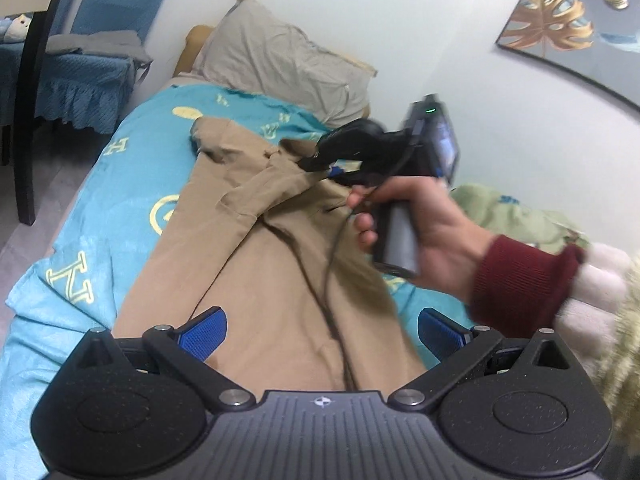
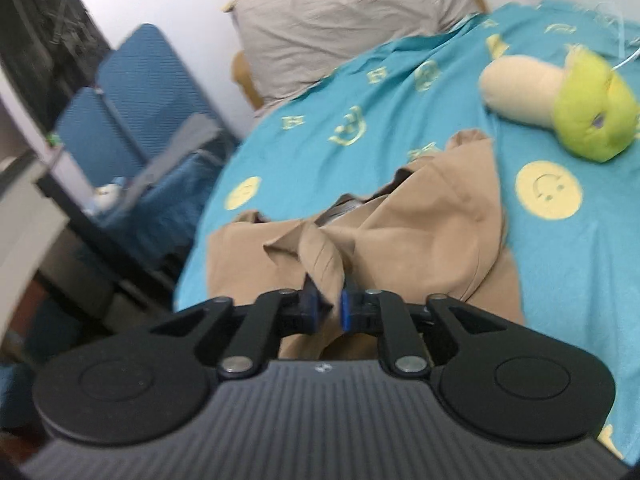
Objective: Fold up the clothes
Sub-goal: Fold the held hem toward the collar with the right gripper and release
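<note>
Right gripper (image 2: 328, 308) pinches tan garment (image 2: 420, 232); left gripper (image 1: 322, 334) gapes

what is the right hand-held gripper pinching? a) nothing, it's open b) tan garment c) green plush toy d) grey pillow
b: the right hand-held gripper has its blue pads closed on a fold of the tan garment, away from the pillow and plush toy.

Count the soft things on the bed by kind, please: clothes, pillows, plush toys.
Clothes: 1, the tan garment, pinched by the right gripper
Pillows: 1, the grey pillow
Plush toys: 1, the green and cream toy
Total: 3
</note>
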